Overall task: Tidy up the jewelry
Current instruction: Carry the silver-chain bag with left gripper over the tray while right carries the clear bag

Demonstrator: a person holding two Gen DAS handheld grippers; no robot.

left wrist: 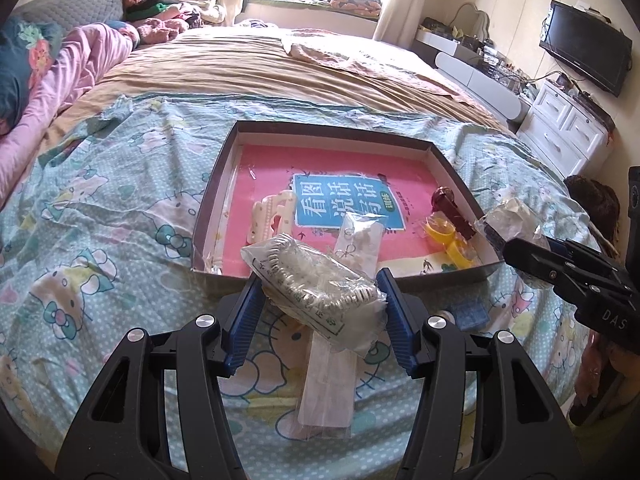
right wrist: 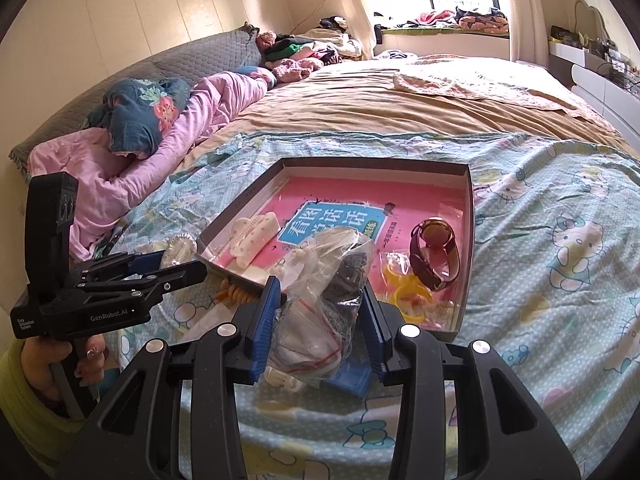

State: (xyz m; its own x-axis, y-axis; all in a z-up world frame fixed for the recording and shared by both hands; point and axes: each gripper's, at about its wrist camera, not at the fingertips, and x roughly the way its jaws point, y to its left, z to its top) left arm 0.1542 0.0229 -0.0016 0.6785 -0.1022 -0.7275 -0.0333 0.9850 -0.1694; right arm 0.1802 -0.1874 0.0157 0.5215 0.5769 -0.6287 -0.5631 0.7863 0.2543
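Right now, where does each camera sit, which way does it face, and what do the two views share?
Left wrist: on the left gripper, facing down the bed at the box; its fingers clamp a bagged silver coil; the right gripper enters at right.
Right wrist: on the right gripper, fingers on a clear bag; the left gripper and a hand show.
Shared: box, watch, cream hair clip.

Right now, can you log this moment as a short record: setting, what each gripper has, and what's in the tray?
setting: bed with a cartoon-print sheet
tray: shallow box lined with a pink book
in tray: cream hair clip, watch, yellow rings, small clear packet
left gripper: shut on a clear bag of silvery coiled jewelry, just short of the tray's near edge
right gripper: shut on a crumpled clear bag with dark and white pieces inside
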